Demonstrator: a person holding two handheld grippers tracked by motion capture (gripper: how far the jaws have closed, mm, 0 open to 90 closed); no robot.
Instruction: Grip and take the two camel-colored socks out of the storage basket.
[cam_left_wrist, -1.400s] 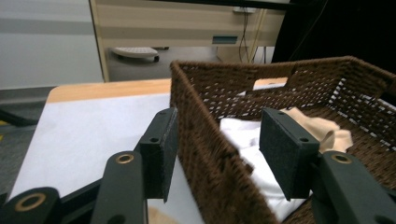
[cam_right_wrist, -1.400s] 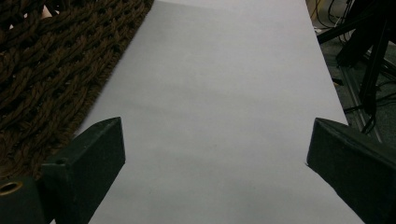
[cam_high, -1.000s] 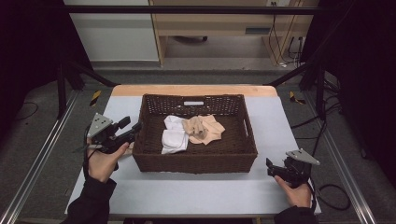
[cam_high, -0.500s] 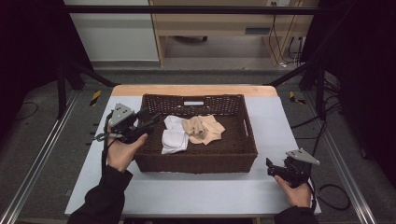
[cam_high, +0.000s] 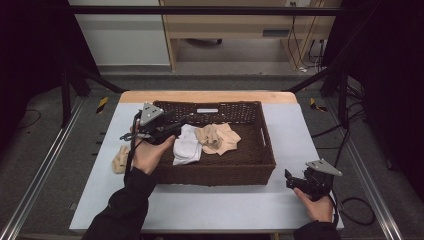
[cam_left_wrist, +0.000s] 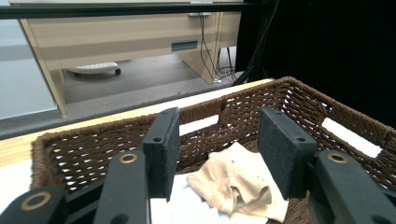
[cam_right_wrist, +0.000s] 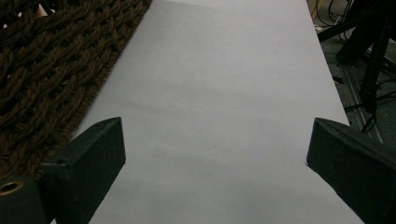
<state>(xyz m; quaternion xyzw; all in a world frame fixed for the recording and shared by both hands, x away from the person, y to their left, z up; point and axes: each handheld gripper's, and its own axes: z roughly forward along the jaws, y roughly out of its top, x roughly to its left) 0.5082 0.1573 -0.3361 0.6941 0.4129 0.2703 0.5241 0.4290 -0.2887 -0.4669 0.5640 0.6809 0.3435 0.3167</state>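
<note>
Over the basket's (cam_high: 220, 167) left rim hangs the left claw (cam_high: 181, 125), jaws spread with nothing between them, aimed at the white cloth (cam_high: 187, 147) and tan cloth (cam_high: 217, 137) lying inside. Another tan cloth (cam_high: 120, 159) lies on the counter (cam_high: 200, 205) left of the basket. At the counter's near right corner rests the right claw (cam_high: 289, 178), jaws spread wide

A basket (cam_high: 220, 170) sits at the middle of the desk (cam_high: 200, 205), nearer the far edge. Inside it, toward its left half, two cloths lie touching: one cloth (cam_high: 187, 147) to the left, the other cloth (cam_high: 217, 137) to its right. A third cloth (cam_high: 120, 159) lies on the desk just outside the basket's left wall. The left gripper (cam_high: 172, 126) hangs over the basket's far-left corner. The right gripper (cam_high: 291, 178) rests near the desk's near-right corner, apart from the basket.
</note>
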